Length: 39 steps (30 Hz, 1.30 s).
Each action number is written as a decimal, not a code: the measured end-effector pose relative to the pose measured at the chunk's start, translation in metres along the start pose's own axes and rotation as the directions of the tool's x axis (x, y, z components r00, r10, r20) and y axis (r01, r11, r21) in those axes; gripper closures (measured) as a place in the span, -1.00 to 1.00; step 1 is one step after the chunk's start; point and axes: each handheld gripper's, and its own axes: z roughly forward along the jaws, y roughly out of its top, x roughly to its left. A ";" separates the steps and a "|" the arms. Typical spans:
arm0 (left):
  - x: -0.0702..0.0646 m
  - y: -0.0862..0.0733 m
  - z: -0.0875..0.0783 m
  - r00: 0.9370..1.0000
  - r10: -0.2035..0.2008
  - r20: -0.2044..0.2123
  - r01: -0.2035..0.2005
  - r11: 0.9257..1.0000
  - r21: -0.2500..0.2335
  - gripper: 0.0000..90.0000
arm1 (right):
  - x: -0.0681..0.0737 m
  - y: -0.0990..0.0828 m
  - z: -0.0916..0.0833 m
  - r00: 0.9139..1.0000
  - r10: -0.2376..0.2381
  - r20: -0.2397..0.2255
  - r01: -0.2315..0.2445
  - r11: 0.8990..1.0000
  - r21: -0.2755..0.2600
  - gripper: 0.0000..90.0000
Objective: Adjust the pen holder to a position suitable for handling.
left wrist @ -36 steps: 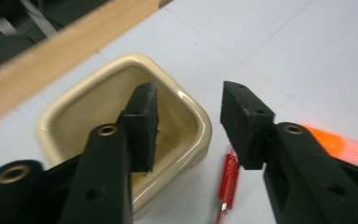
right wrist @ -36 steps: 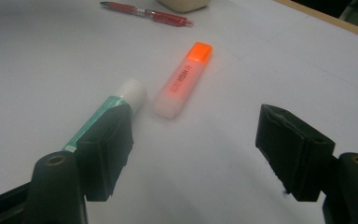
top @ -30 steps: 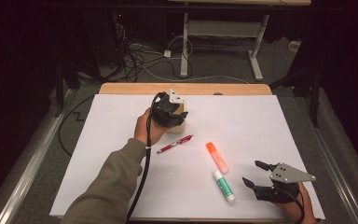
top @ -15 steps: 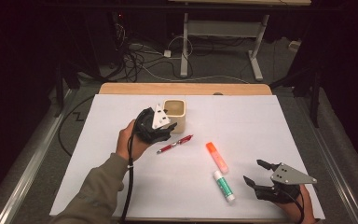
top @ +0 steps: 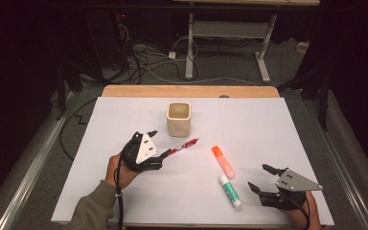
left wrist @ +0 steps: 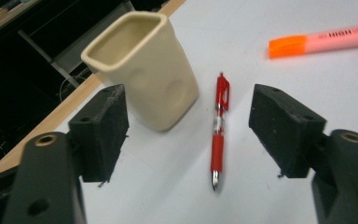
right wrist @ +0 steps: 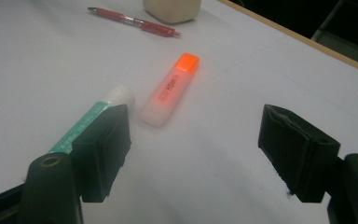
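Your left gripper (top: 159, 149) has withdrawn from the cream cup (top: 178, 118). One second ago it sat over the cup at the far middle of the white sheet; half a second ago it was just beside the cup on its left. It now stands nearer you, jaws spread, at the tip end of the red pen (top: 182, 145). The cup, previously covered, is fully exposed and upright. Your forearm has drawn back with the gripper.

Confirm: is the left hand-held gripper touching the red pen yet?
Apart. In the left gripper view the red pen lies on the white sheet between the open jaws of the left hand-held gripper, with clear gaps on both sides.
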 end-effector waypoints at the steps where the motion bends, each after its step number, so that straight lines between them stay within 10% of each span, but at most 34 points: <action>1: -0.001 -0.005 -0.003 1.000 0.000 0.008 0.000 1.000 -0.001 -0.39 | 0.001 0.000 0.000 1.000 0.002 -0.001 -0.002 1.000 -0.002 -0.43; 23: -0.013 -0.089 -0.044 0.996 -0.092 0.009 0.091 0.995 0.030 -0.61 | 0.005 0.004 0.003 0.999 -0.030 -0.021 0.029 0.998 -0.051 -0.43; 39: -0.017 -0.101 -0.051 0.992 -0.120 0.043 0.117 0.991 0.066 -0.60 | 0.003 0.006 0.011 0.999 -0.029 -0.039 0.027 0.999 -0.046 -0.41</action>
